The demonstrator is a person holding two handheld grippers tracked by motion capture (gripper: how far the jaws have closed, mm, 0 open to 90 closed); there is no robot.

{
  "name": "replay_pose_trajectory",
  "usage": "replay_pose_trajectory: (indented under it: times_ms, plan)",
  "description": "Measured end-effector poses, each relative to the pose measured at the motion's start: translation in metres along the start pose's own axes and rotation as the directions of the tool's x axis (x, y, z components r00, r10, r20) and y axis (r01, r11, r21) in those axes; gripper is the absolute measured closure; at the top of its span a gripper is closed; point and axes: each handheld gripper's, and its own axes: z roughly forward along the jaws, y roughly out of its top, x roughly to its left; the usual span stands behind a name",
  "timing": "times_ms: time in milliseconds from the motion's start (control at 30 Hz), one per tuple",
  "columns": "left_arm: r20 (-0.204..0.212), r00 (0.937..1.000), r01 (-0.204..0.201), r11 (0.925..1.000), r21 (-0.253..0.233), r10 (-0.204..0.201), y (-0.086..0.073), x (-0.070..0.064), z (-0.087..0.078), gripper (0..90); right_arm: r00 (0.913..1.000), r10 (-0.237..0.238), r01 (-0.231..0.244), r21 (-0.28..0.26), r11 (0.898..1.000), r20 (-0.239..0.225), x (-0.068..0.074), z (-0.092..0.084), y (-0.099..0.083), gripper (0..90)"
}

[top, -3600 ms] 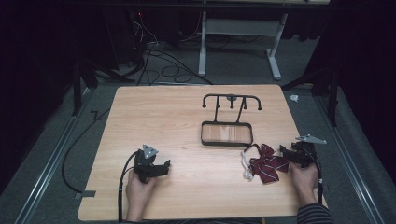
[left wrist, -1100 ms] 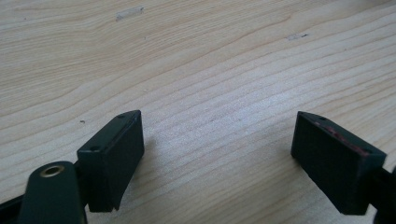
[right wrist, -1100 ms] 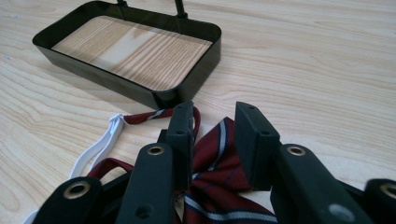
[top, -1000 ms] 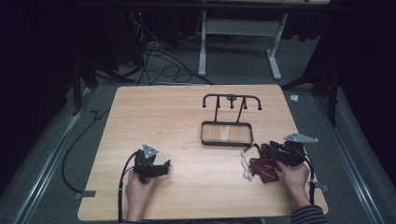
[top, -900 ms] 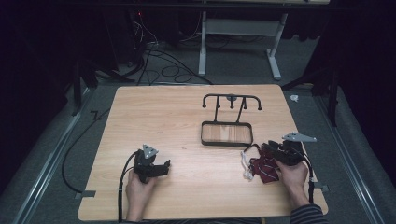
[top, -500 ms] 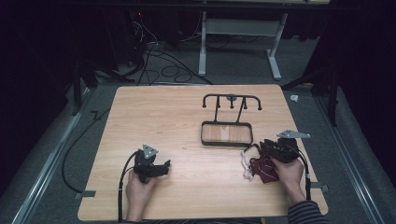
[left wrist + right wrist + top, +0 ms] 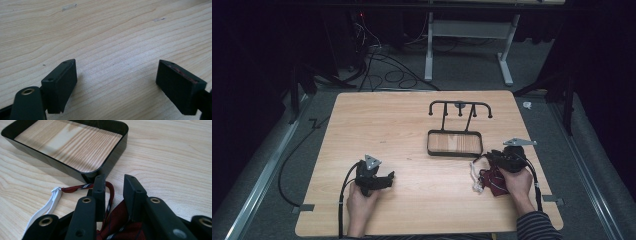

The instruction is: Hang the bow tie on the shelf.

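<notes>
Low at the frame's right, the dark red tie [image 7: 493, 181] lies bunched beside the black tray [image 7: 455, 144]. Soft, light, floppy cloth: its looped strap is probably the best hold. Right gripper [image 7: 113, 185] jaws have just been closing around that loop, not visibly pressing; left gripper [image 7: 116, 75] jaws stand apart.

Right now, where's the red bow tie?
In the high view the bow tie lies at the table's near right, just below the black tray, under the right gripper, whose jaws straddle its band.
</notes>
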Motion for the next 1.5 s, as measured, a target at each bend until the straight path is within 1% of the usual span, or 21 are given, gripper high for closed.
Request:
replay_pose_trajectory:
  times_ms: [167, 500, 667, 733, 800, 900, 967, 1133, 1233, 1433, 1500]
  plan:
    - [0.000, 1.0000, 0.000, 1.0000, 0.000, 0.000, 0.000, 0.000, 0.000, 17.5, 1.0000, 0.008, -0.008, 0.012, 1.000, 0.001, 0.000, 0.005, -0.001, 74.6]
    - [0.000, 1.0000, 0.000, 1.0000, 0.000, 0.000, 0.000, 0.000, 0.000, 17.5, 1.0000, 0.000, -0.001, 0.024, 1.000, 0.009, 0.001, 0.011, -0.001, 77.8]
    - [0.000, 1.0000, 0.000, 1.0000, 0.000, 0.000, 0.000, 0.000, 0.000, 17.5, 0.9997, -0.020, 0.019, 0.029, 0.999, 0.013, 0.003, 0.014, -0.001, 79.9]
    - [0.000, 1.0000, 0.000, 1.0000, -0.002, 0.000, 0.000, 0.000, 0.000, 17.5, 0.9996, -0.021, 0.020, 0.036, 0.999, 0.016, 0.003, 0.015, -0.002, 80.7]
    - [0.000, 1.0000, 0.000, 1.0000, 0.000, 0.000, 0.000, 0.000, 0.000, 17.5, 0.9994, -0.024, 0.023, 0.045, 0.999, 0.024, 0.004, 0.016, -0.002, 82.5]
    - [0.000, 1.0000, 0.000, 1.0000, 0.000, 0.000, 0.000, 0.000, 0.000, 17.5, 0.9984, -0.044, 0.042, 0.056, 0.998, 0.035, 0.005, 0.017, -0.002, 88.8]
    - [0.000, 1.0000, 0.000, 1.0000, 0.000, 0.000, 0.000, 0.000, 0.000, 17.5, 0.9978, -0.054, 0.052, 0.052, 0.997, 0.039, 0.006, 0.017, -0.002, 90.0]
    - [0.000, 1.0000, 0.000, 1.0000, 0.000, 0.000, 0.000, 0.000, 0.000, 17.5, 0.9979, -0.053, 0.051, 0.055, 0.997, 0.036, 0.005, 0.017, -0.002, 90.0]
    - [0.000, 1.0000, 0.000, 1.0000, -0.001, 0.000, 0.000, 0.000, 0.000, 17.5, 0.9979, -0.056, 0.054, 0.046, 0.997, 0.032, 0.006, 0.015, -0.002, 90.0]
    - [0.000, 1.0000, 0.000, 1.0000, -0.001, 0.000, 0.000, 0.000, 0.000, 17.5, 0.9982, -0.053, 0.053, 0.010, 0.999, 0.026, 0.007, 0.006, 0.000, 90.0]
    - [0.000, 1.0000, 0.000, 1.0000, -0.001, 0.000, 0.000, 0.000, 0.000, 17.5, 0.9979, -0.060, 0.060, -0.006, 0.998, 0.023, 0.007, 0.001, 0.001, 90.0]
